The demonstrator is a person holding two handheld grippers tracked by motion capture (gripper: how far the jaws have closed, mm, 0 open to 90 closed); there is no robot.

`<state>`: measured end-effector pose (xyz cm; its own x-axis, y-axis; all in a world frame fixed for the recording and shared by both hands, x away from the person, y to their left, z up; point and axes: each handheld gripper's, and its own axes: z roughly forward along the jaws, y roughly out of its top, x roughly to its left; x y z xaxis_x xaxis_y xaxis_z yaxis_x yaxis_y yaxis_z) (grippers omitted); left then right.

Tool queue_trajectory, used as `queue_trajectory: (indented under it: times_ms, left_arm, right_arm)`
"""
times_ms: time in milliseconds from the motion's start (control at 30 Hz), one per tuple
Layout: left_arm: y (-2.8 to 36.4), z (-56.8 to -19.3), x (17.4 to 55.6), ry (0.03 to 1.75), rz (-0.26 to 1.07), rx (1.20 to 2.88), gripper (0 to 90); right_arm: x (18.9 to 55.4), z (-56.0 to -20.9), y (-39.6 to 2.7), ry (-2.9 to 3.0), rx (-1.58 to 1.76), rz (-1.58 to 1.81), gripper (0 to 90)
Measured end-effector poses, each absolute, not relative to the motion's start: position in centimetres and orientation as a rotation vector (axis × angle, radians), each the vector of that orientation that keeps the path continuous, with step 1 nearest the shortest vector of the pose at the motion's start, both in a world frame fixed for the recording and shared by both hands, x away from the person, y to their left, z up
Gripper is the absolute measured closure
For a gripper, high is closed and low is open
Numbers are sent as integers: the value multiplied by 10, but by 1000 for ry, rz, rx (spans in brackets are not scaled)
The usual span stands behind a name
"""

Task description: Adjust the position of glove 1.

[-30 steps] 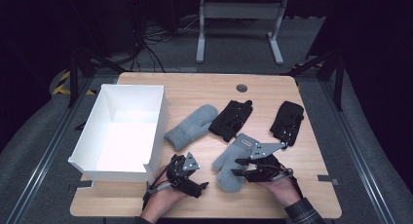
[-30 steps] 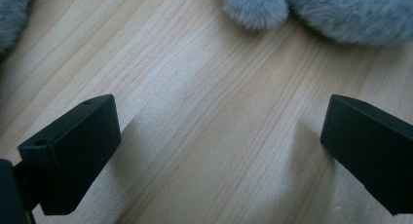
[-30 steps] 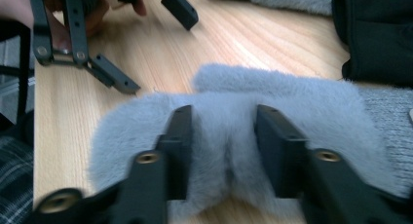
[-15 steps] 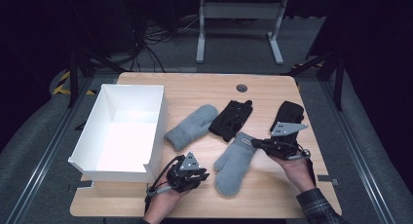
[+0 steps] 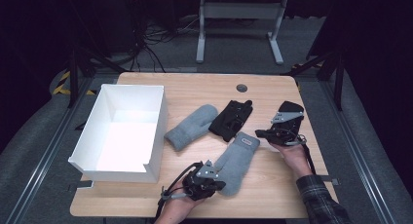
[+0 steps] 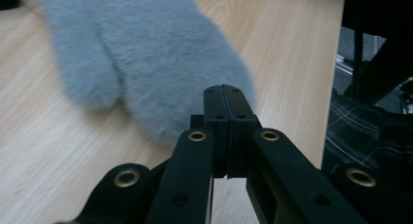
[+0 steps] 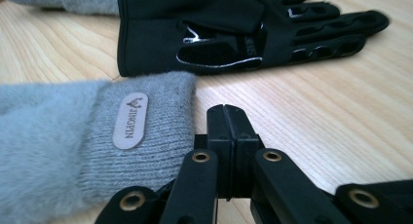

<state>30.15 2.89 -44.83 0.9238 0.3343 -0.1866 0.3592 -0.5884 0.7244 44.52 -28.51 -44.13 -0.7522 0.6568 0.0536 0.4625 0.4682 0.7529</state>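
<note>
Your right gripper (image 5: 265, 133) has swung off the grey mitten (image 5: 237, 160) toward the table's (image 5: 195, 87) right edge, jaws pressed together, empty. Your left gripper (image 5: 220, 185) sits level at the mitten's fingertip end, jaws together beside the fur.

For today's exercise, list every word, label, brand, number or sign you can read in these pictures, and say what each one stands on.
"JINGPIN", under a small antler-like logo: on the pale oval patch sewn to the knitted cuff of the grey mitten, read in the right gripper view.
The same patch in the high view: too small to read.
The silvery marks on the black glove: shapes, not letters that can be read.
No other text can be read.
</note>
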Motion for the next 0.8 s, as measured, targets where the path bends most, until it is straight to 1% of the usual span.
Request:
queue_trajectory:
  times_ms: [167,367,800]
  left_arm:
    - [22,-456,302,487,-56,2285,900]
    - [29,-457,306,539,-58,2297,900]
    - [58,-455,322,643,8,2279,900]
  right_arm:
    - [447,-449,-280,2528,943,1113,900]
    - [441,-447,-282,2566,926,1100,900]
    - [406,-444,-289,2639,881,1052,900]
